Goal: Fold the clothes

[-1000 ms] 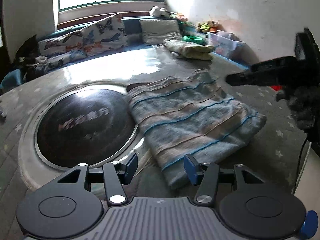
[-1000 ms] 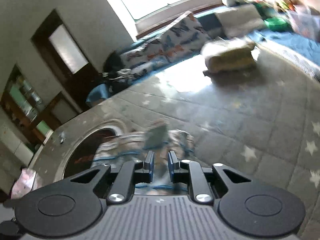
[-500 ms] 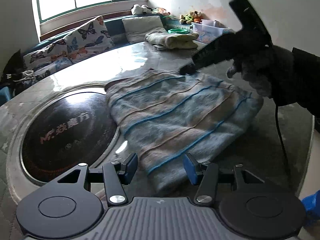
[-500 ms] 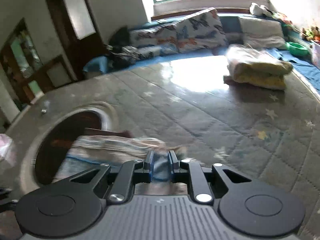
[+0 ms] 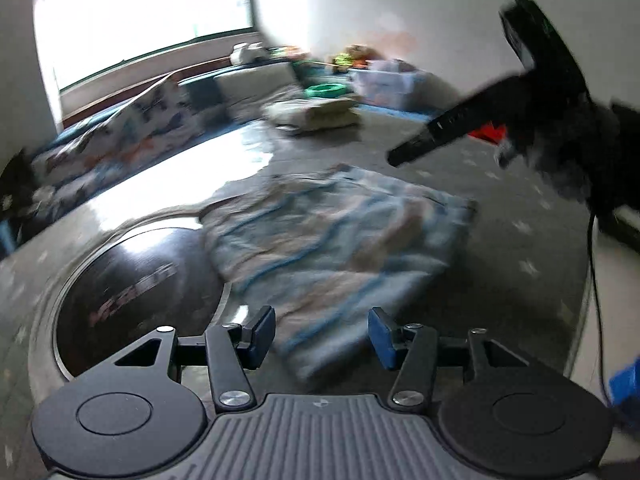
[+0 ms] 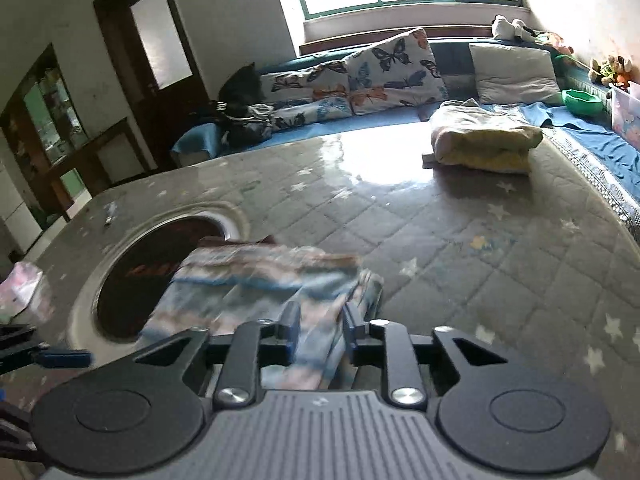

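A folded garment (image 5: 332, 232) with blue and tan stripes lies on the quilted grey table cover (image 6: 480, 240), partly over a round dark glass inset (image 5: 136, 288). My left gripper (image 5: 322, 334) hovers open over the garment's near edge, with nothing between its pads. In the left wrist view my right gripper (image 5: 396, 158), held by a dark-gloved hand, hangs above the garment's far right corner, apart from it. In the right wrist view the right gripper (image 6: 320, 328) has its jaws opening; the blurred garment (image 6: 256, 280) lies below and beyond them, not pinched.
A folded yellowish pile (image 6: 484, 144) sits on the far side of the table. Behind it runs a bench with butterfly cushions (image 6: 380, 68), a green bowl (image 6: 582, 100) and a plastic box (image 5: 388, 80). A pink bag (image 6: 20, 292) lies at the left edge.
The right gripper's jaws have parted from nearly shut and let the striped cloth go. It has drawn up and back from the garment. The left wrist view has rolled and swung.
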Tool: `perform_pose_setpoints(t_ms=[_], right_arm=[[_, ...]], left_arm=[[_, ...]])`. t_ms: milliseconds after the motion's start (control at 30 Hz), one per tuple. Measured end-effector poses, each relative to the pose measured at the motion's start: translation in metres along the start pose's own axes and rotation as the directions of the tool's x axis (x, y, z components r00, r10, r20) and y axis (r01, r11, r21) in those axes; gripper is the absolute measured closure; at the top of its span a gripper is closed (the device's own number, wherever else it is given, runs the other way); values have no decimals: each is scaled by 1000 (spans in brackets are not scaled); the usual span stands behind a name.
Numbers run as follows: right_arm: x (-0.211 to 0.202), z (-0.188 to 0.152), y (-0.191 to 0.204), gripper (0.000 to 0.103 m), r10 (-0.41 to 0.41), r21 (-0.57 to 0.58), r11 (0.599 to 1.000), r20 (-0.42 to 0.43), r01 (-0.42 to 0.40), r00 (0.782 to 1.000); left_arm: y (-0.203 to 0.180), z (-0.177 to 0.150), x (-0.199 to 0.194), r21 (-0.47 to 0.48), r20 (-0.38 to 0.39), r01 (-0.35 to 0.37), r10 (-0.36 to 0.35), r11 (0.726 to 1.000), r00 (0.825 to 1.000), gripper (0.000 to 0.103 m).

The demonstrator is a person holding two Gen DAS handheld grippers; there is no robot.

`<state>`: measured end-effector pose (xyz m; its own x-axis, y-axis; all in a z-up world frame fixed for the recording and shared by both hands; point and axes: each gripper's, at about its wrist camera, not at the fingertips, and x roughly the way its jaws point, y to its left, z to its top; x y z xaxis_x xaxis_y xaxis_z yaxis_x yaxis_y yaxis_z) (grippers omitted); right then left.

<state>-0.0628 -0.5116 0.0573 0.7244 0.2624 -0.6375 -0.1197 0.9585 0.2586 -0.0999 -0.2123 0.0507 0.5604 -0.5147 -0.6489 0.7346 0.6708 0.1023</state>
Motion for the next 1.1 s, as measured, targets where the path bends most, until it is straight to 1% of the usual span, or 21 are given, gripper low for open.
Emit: perform_pose_setpoints(t_ms=[67,133,267,300,367,400,433,500,533,600,667,700,800,867,900,933,1000,1100], right_arm=[[-14,-11,4,73,21,9,1000,-5,-21,1000],[-22,-20,7,68,30,13,999,-14,-29,999],[-27,-40,12,68,22,24,999,-44,-21,999],[-26,-44,12,68,17,30,999,-53,-15,998],[-24,-49,13,72,6,42,999,-59,-4,998],[-23,-50,14,84,3,41,999,-58,0,998],[-24,-51,15,92,9,37,999,-55,-7,998],[-28,-47,20,95,21,26,999,-30,-20,999],[-30,-45,22,95,27,21,999,-17,-27,999],[-33,-41,25,96,42,13,999,9,-42,999],[-37,-39,26,96,62,9,998,34,-62,998],[-35,-42,24,96,62,17,998,28,-62,998],[-23,-54,13,94,69,66,996,-20,-67,997],[-19,-60,8,91,63,85,995,-42,-59,997],[-20,-62,7,86,61,91,994,-43,-57,997],[-22,-62,6,83,59,91,994,-39,-56,997],[-31,-56,7,83,48,72,996,-10,-48,999],[-43,-45,11,83,26,28,999,37,-27,999]], left_arm=[[-12,-2,4,55,-4,8,-7,998,1000,48],[-19,-4,9,88,-8,18,-17,996,1000,48],[-29,-9,21,171,-9,-17,19,985,1000,49],[-31,-11,24,188,-11,-29,32,982,999,50],[-32,-13,29,201,-16,-40,44,979,999,63],[-30,-12,29,198,-16,-43,47,979,999,73],[-29,-12,30,195,-16,-45,49,980,999,83],[-25,-8,27,180,-4,-48,49,982,999,92],[-24,-6,24,175,12,-58,57,983,998,95],[-18,-1,15,158,47,-84,78,984,996,96],[-13,1,10,138,64,-91,82,986,995,96],[-11,1,9,132,66,-92,84,987,994,96],[-13,-8,16,140,29,-81,77,987,997,96],[-17,-14,20,160,-1,-70,71,985,997,92],[-19,-17,20,174,-7,-70,72,982,997,92],[-18,-17,19,180,-8,-70,73,981,997,92],[-15,-17,16,190,-11,-71,74,979,997,91],[-6,-14,7,165,-8,-69,72,984,997,90]])
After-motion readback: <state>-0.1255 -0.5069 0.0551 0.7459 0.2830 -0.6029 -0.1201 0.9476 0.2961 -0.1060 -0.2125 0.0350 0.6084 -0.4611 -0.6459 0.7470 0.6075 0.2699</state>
